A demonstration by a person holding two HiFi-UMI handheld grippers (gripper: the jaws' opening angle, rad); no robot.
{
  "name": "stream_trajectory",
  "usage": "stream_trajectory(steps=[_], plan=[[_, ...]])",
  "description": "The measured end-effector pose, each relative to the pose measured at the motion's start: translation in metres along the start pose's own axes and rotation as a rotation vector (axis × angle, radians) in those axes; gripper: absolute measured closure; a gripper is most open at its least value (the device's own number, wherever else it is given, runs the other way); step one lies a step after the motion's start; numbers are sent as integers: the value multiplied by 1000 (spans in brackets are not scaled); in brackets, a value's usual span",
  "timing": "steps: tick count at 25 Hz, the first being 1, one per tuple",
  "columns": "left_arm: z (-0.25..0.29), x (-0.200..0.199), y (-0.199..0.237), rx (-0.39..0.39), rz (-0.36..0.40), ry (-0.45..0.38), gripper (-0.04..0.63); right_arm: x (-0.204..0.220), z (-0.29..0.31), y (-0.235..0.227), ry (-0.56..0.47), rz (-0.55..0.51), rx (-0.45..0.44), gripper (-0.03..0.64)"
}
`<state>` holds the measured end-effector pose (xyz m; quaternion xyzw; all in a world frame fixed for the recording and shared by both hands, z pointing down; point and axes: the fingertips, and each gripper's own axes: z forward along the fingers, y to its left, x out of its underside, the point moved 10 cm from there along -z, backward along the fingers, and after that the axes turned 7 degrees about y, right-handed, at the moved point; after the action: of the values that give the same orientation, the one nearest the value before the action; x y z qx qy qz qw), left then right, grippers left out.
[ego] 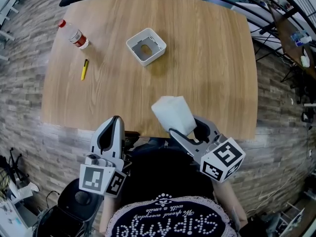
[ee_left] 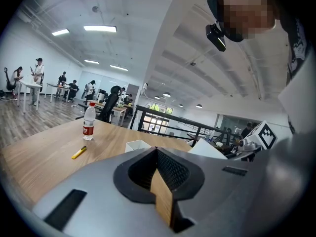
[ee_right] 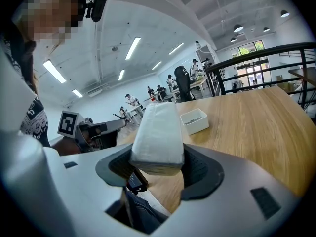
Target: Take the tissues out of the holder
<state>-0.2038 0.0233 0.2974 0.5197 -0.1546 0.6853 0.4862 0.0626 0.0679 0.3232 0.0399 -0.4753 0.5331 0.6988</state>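
Head view, left to right.

- Bottle (ego: 73,33): clear, red cap and red label. It lies on the table (ego: 212,73), far ahead of the left jaws and off to their left.
- Yellow marker (ego: 84,69): flat on the wood just nearer than the bottle. It is ahead and left of the left jaws and apart from the bottle.
- Left gripper (ego: 114,125): held at the near table edge. In the left gripper view its jaws are closed tip to tip with nothing between them, and only the wood grain shows below them.
- Holder (ego: 145,46): a white square tray, open side up, with its grey floor and an oval opening showing. It sits on the table well ahead of both pairs of jaws, a little right of the left pair's line. In the right gripper view it lies beyond the jaws, slightly right.
- Tissues (ego: 173,113): a white folded stack clamped between the jaws of the right gripper (ego: 191,131). The pads press on both sides of its near end, and the rest sticks out forward past the fingertips. The stack is clear of the tabletop, over the near edge, and well apart from the holder.
- Right gripper's marker cube (ego: 223,160): behind the jaws, towards the person.
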Motion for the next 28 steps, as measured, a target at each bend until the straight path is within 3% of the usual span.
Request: stream_trajectory(steps=[28], plan=[[-3,3,-11,2,4,-8,589,6,-13,-3,-29,10,2,353]])
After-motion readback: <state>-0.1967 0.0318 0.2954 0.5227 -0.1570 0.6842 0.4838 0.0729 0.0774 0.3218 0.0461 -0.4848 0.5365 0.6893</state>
